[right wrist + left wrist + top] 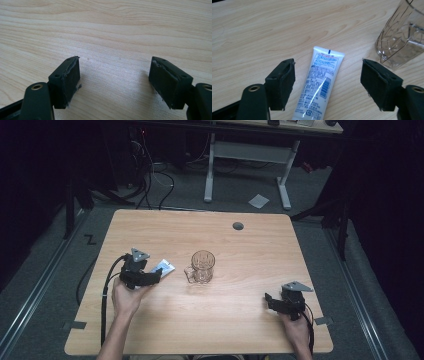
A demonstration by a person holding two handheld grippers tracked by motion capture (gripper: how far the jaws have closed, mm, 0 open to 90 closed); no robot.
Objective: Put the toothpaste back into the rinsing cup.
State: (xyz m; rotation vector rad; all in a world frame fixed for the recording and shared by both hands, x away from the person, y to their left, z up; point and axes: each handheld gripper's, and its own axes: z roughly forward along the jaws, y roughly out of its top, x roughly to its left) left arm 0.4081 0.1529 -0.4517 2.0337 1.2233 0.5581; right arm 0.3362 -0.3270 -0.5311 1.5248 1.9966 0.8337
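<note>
Two grippers: both gaping, holding nothing.
Left gripper [328,80]: straddling the tube [320,83], seemingly not touching it.
Right gripper [115,82]: hovering over bare table [105,30].
Mug [201,267]: standing beside the tube.

Your left claw [156,275] sits right at a white tube [164,268] lying on the wooden surface [240,320] — a clear glass mug [201,267] stands just beside it. Your right claw [268,300] rests well apart, near the front-right corner.

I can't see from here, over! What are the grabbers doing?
Left gripper open, straddling flat white printed tube. Right gripper open, empty. Clear glass mug beside tube.
</note>
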